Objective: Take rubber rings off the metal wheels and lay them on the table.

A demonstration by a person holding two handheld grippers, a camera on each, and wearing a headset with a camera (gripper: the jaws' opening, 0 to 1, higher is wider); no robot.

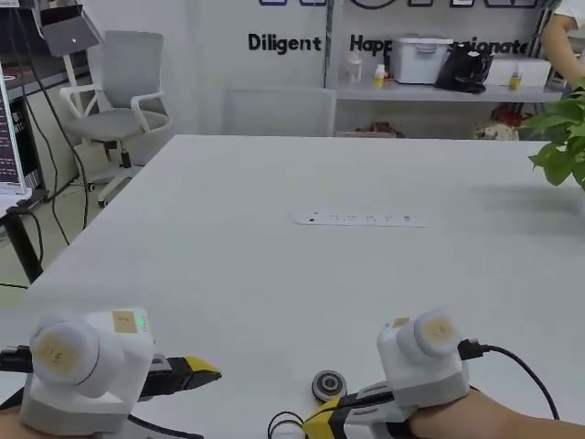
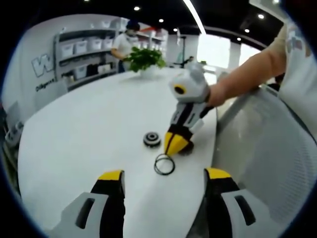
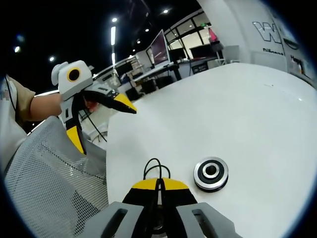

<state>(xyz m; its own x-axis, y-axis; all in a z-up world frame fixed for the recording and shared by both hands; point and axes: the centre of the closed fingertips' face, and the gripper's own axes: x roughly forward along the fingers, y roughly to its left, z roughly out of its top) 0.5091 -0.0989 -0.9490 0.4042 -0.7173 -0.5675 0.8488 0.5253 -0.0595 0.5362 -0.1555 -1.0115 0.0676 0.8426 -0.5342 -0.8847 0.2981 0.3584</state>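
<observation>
A metal wheel (image 1: 327, 384) (image 2: 152, 139) (image 3: 211, 173) with a dark rubber ring on it lies flat near the table's front edge. Thin black rubber rings (image 1: 285, 425) (image 2: 164, 164) (image 3: 155, 169) lie on the table beside it. My right gripper (image 1: 317, 421) (image 2: 174, 145) (image 3: 159, 184) is low over the table with its jaws together, tips right at the loose rings; I cannot tell if they pinch one. My left gripper (image 1: 206, 373) (image 2: 164, 174) (image 3: 99, 121) hovers to the left, open and holding nothing, pointing at the rings.
A white power strip (image 1: 361, 219) lies mid-table. A potted plant (image 1: 559, 137) (image 2: 143, 58) stands at the far right edge. An office chair (image 1: 119, 91) and shelves stand beyond the table. A mesh chair back (image 2: 267, 148) (image 3: 54, 168) is close to the front edge.
</observation>
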